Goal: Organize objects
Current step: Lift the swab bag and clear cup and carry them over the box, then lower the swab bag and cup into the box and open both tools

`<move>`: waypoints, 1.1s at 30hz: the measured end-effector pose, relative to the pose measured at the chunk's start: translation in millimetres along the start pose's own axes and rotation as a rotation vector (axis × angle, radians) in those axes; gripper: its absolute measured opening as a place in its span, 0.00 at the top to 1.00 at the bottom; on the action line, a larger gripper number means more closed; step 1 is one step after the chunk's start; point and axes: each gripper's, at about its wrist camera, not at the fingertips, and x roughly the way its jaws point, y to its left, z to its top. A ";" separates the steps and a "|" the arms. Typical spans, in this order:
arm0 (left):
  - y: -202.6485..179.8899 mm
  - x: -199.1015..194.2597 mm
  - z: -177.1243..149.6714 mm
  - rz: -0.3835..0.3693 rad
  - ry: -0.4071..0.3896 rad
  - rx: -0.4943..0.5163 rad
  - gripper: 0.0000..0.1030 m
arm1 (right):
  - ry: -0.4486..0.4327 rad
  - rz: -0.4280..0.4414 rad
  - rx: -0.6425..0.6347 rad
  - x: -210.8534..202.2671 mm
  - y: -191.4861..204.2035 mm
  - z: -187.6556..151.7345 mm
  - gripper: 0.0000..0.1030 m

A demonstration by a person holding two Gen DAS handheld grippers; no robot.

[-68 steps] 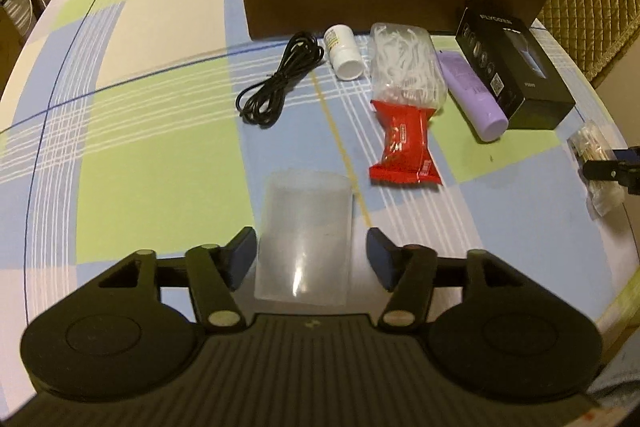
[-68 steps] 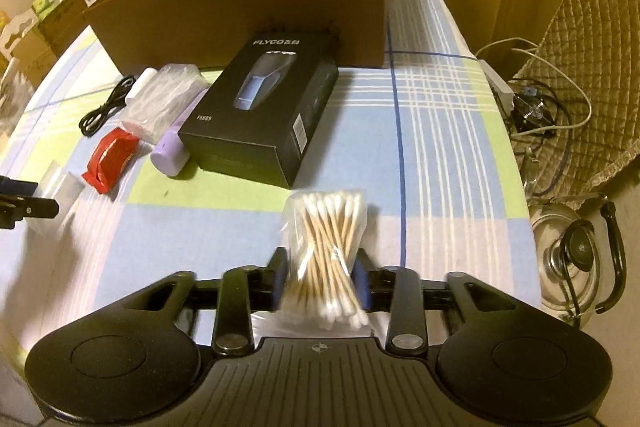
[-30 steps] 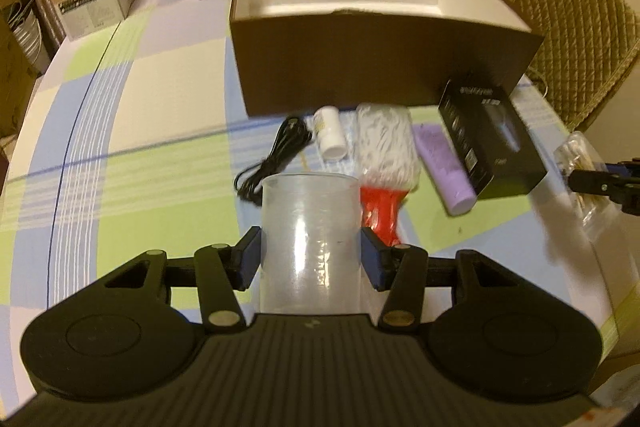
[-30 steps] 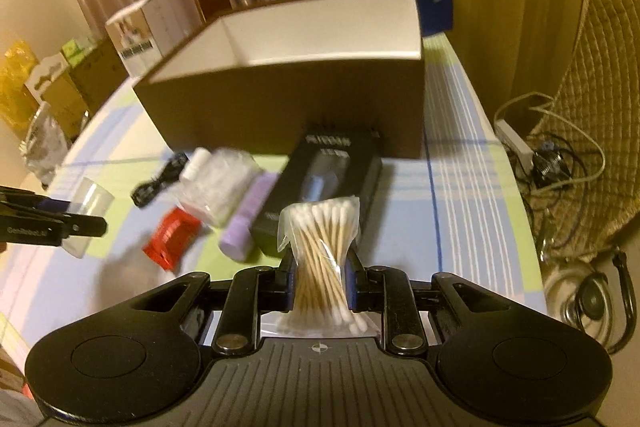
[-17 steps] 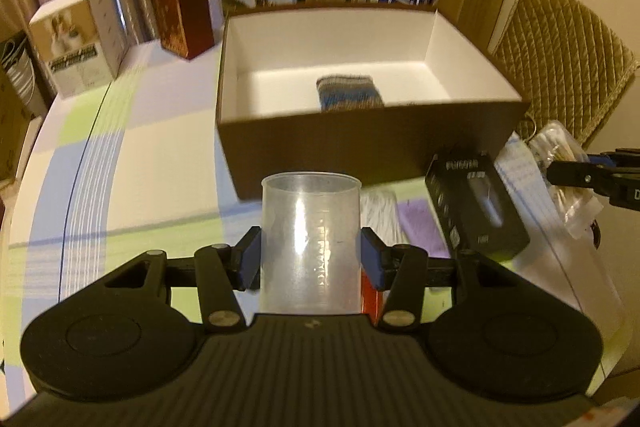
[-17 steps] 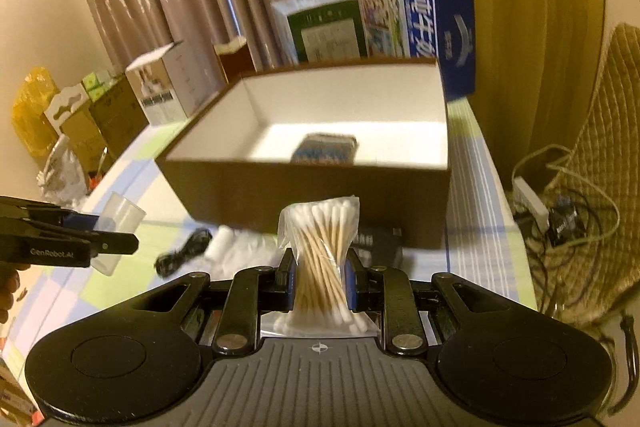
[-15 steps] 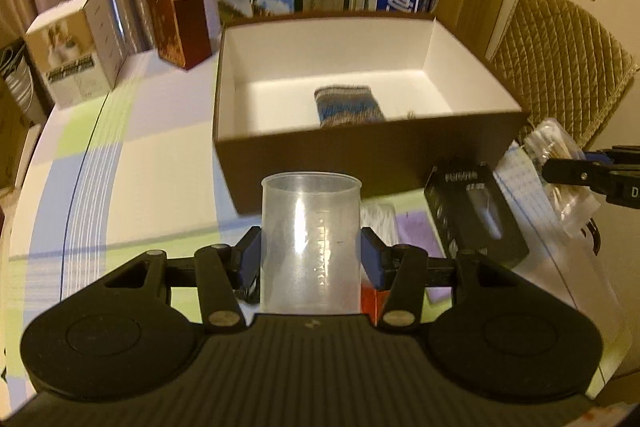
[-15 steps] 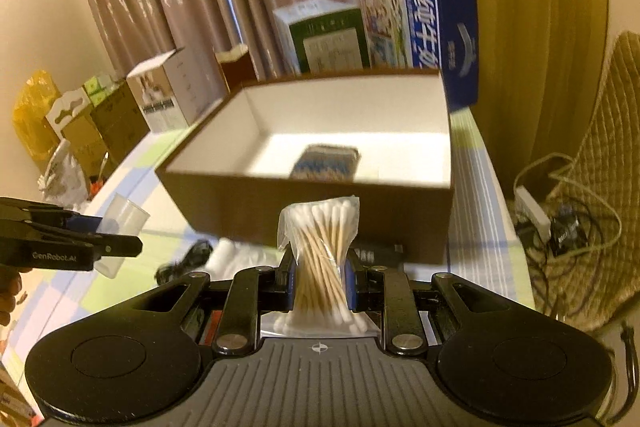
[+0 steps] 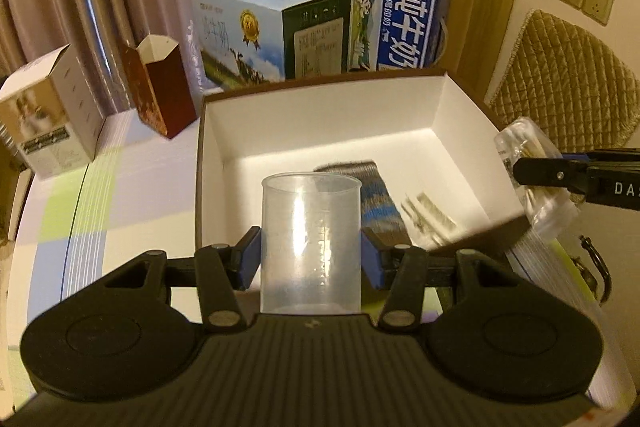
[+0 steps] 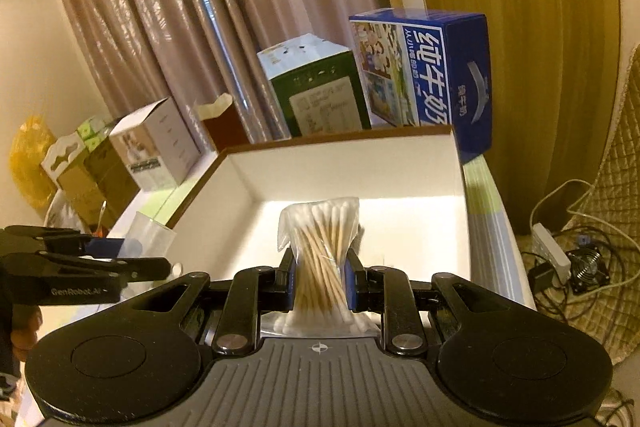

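Observation:
My left gripper [image 9: 310, 255] is shut on a clear plastic cup [image 9: 310, 227], held upright above the near wall of the open brown box [image 9: 320, 115]. My right gripper [image 10: 319, 277] is shut on a bag of cotton swabs [image 10: 320, 251], held over the box's white inside [image 10: 400, 227]. The right gripper with the swab bag [image 9: 532, 163] also shows at the box's right wall. The left gripper with the cup [image 10: 148, 239] also shows at the box's left. Inside the box lie a striped knitted pouch [image 9: 378, 207] and a small clear packet [image 9: 430, 219].
Behind the box stand a blue milk carton [image 9: 384, 23], a green-and-white carton [image 9: 272, 31], a dark red hexagonal box [image 9: 160, 91] and a white box [image 9: 44, 123]. A quilted chair [image 9: 560, 75] is to the right. Cables and a power strip [image 10: 552, 247] lie on the floor.
Both grippers have risen and moved forward from the table toward the box with their loads. The box inside now fills the views; the loose items on the table have dropped out of sight.

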 end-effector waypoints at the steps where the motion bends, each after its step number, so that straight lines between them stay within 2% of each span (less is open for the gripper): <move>1: -0.7 6.6 5.6 0.004 0.007 0.001 0.55 | 0.002 -0.001 0.005 6.2 -1.9 4.7 0.80; 8: -5.7 57.7 38.0 0.015 0.045 0.018 0.55 | 0.030 -0.028 0.019 52.5 -15.4 28.3 0.80; 20: -7.7 136.1 65.3 0.050 0.129 0.035 0.55 | 0.092 -0.073 0.065 111.5 -42.3 46.1 0.80; 33: -8.2 181.7 79.3 0.038 0.169 0.005 0.53 | 0.130 -0.088 0.100 150.9 -53.8 55.5 0.80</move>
